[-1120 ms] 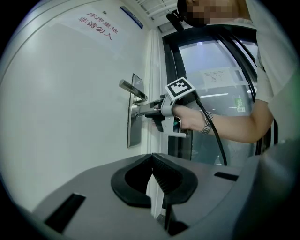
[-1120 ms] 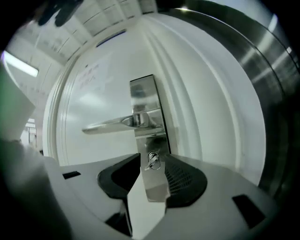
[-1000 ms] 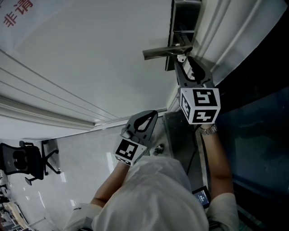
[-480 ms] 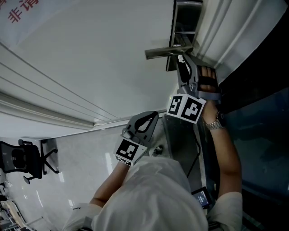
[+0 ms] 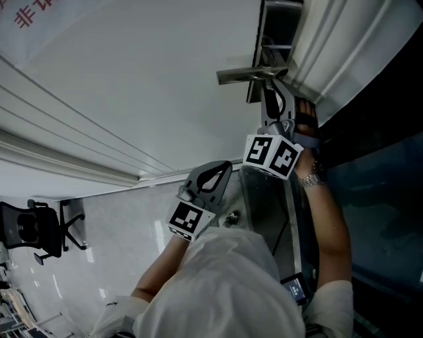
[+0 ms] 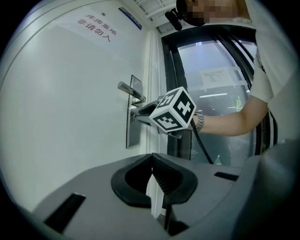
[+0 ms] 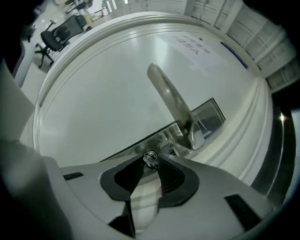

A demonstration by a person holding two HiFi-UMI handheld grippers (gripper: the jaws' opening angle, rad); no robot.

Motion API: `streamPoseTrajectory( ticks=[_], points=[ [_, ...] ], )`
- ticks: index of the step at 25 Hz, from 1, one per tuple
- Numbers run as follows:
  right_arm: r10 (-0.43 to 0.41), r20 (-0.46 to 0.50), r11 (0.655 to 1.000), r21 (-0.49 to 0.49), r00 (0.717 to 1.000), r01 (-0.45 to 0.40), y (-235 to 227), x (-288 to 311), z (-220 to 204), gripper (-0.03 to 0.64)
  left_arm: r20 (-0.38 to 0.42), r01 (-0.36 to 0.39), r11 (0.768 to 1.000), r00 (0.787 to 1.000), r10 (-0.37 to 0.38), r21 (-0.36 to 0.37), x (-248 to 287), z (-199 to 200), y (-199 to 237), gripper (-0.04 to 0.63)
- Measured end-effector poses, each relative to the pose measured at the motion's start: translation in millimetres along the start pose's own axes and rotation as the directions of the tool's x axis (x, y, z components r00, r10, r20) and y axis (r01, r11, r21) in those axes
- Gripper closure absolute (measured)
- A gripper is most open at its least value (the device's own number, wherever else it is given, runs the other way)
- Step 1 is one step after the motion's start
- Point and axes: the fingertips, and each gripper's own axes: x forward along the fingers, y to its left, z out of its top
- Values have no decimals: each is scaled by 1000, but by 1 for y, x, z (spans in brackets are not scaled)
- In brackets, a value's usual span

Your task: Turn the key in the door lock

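A small metal key (image 7: 150, 158) sticks out of the steel lock plate (image 7: 209, 115) just below the lever handle (image 7: 169, 97) of the white door. My right gripper (image 7: 151, 162) points at the plate and its jaws are closing. The key head sits between the tips, which touch it on both sides. In the head view that gripper (image 5: 269, 89) reaches up under the handle (image 5: 248, 74), and the key is hidden there. My left gripper (image 6: 151, 169) hangs lower, away from the lock, shut with nothing in it; it also shows in the head view (image 5: 210, 175).
The door frame and dark glass panels (image 5: 377, 185) run along the right. A black office chair (image 5: 33, 232) stands on the tiled floor at lower left. Red characters (image 5: 30, 14) are printed on the door. A cable (image 6: 202, 146) trails from the right gripper.
My right gripper has rolled about its own axis at the lock, so its marker cube now shows different faces. The left gripper has stayed where it was.
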Motion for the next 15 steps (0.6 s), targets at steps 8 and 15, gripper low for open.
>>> streamPoseTrajectory(
  ticks=[8, 15],
  points=[
    [44, -3, 946, 322, 999, -40, -6, -1, 0, 518, 1, 6, 1000, 1000, -6, 1, 1, 0, -3, 586],
    [58, 14, 896, 440, 998, -58, -9, -1, 0, 512, 1, 11, 1000, 1000, -11, 1, 2, 0, -6, 587]
  ],
)
